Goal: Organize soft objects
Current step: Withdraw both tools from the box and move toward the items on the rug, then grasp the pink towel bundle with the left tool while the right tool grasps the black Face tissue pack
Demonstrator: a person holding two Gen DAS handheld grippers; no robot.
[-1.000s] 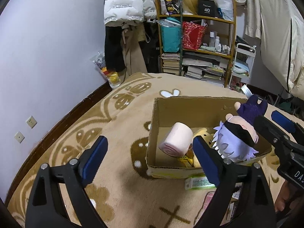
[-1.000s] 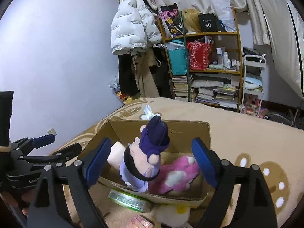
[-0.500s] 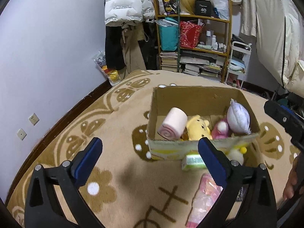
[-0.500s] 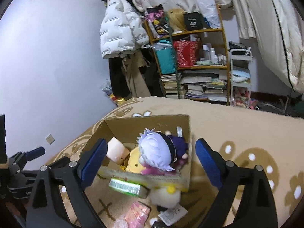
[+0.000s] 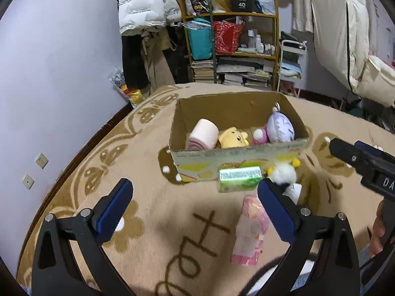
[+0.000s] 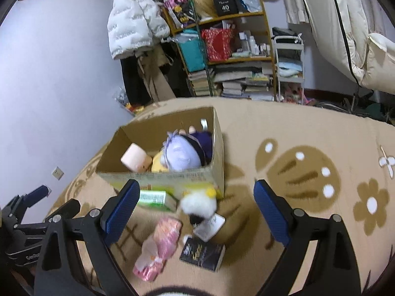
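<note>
The cardboard box (image 5: 237, 148) is sitting open on the tan patterned rug (image 5: 153, 212), and it is holding the soft toys. Inside it, a pink rolled plush (image 5: 203, 134) is leaning at the left end, a yellow bear plush (image 5: 233, 137) is lying beside it in the middle, and a lavender-haired doll (image 5: 280, 128) is resting at the right end against a small pink plush (image 5: 259, 134).

Just in front of the box, a green packet (image 5: 238, 178) is lying against the front wall, and a white fluffy toy with yellow bits (image 6: 198, 203) is sitting by the box's front right corner. Nearer the camera than those, a pink wrapped pack (image 6: 158, 248) is lying on the rug, with a dark booklet (image 6: 202, 255) and a small white card (image 6: 209, 224) beside it.

The left tongs (image 5: 195, 209) are hovering in front of the box, spread wide and gripping nothing. The right tongs (image 6: 195, 209) are likewise gaping wide and carrying nothing, hanging over the loose items in front of the box.

Behind the box, a crowded wooden shelf (image 5: 232, 42) of books and bags is standing against the wall, with a white puffer jacket (image 5: 145, 7) hanging to its left.
</note>
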